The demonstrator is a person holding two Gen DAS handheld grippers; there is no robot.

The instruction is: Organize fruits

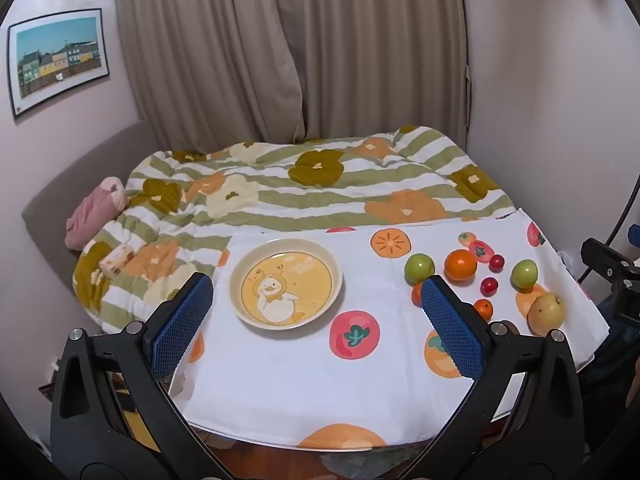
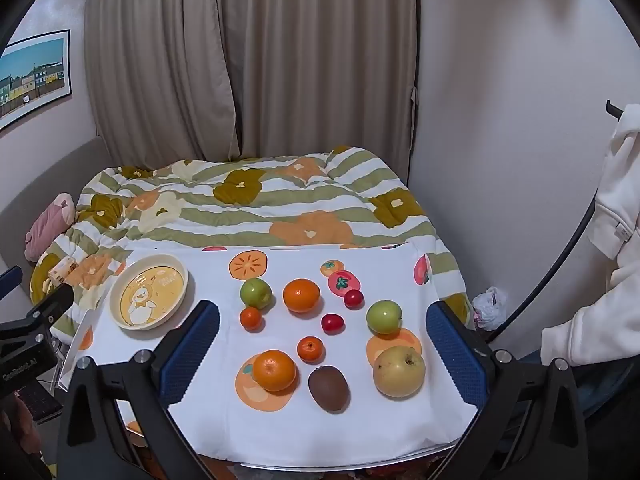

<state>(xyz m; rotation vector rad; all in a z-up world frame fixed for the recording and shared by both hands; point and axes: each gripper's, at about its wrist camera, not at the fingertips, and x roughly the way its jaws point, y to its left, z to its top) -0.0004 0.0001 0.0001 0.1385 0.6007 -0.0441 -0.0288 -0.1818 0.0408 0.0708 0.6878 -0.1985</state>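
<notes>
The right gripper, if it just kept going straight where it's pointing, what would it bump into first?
Probably the small orange lying midway between the open fingers of the right gripper, with the kiwi just nearer. Depth is hard to judge, so it might touch the tablecloth first.

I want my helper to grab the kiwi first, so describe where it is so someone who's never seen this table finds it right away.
Look at the white cloth printed with cartoon fruit, right of the duck plate. In the row of fruit nearest its front edge, the kiwi lies between a big orange and a yellowish apple. It is the only brown, egg-shaped fruit.
</notes>
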